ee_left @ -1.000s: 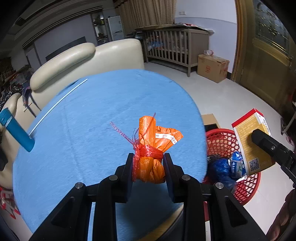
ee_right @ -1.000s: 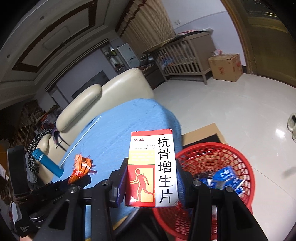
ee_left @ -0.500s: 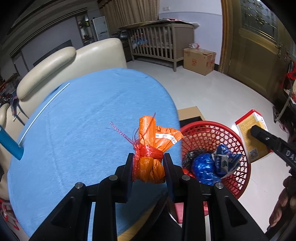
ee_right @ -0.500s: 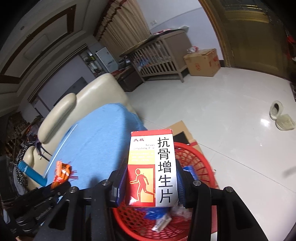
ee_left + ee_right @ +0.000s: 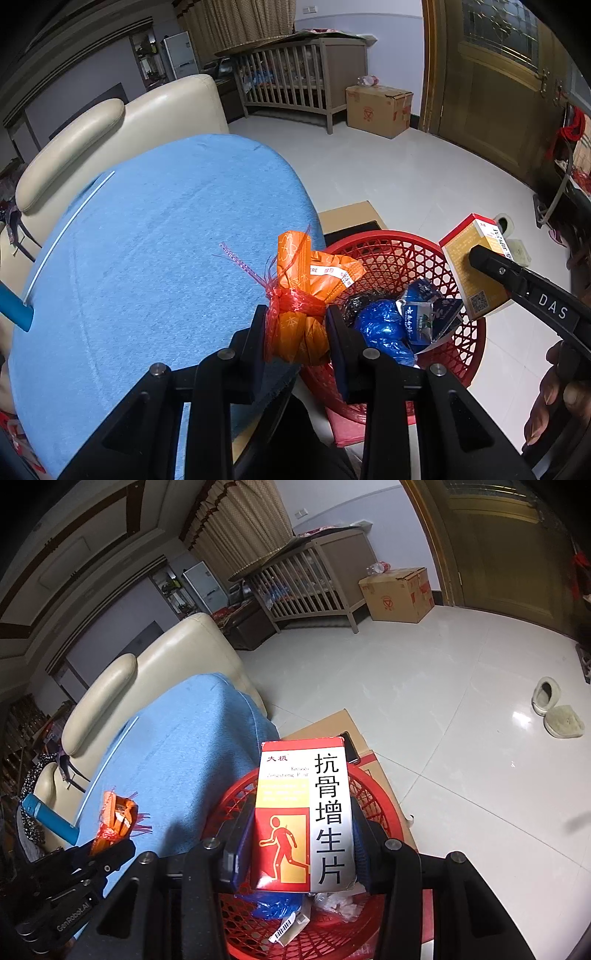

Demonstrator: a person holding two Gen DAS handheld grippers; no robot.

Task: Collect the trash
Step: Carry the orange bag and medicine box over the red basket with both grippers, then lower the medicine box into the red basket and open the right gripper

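Note:
My left gripper [image 5: 297, 338] is shut on an orange wrapper bundle [image 5: 306, 295] tied with red netting, held over the table's edge beside the red mesh basket [image 5: 391, 254]. The same bundle [image 5: 116, 819] shows at the left in the right wrist view. My right gripper [image 5: 301, 843] is shut on a red, yellow and white medicine box [image 5: 306, 812], which hangs above the basket [image 5: 236, 797]. That box [image 5: 471, 266] appears at the basket's right rim in the left wrist view. Blue wrappers [image 5: 384, 326] and other trash lie in the basket.
A round table with a blue cloth [image 5: 155, 251] fills the left. A blue cylinder [image 5: 50, 818] and a white stick [image 5: 68, 229] lie on it. Flat cardboard [image 5: 332, 727] lies under the basket. A cream sofa [image 5: 110, 122], a crib [image 5: 295, 81], a carton [image 5: 380, 109] and slippers [image 5: 557, 712] are nearby.
Both grippers moved toward the basket with their loads. The basket now lies right beside the bundle and directly below the box.

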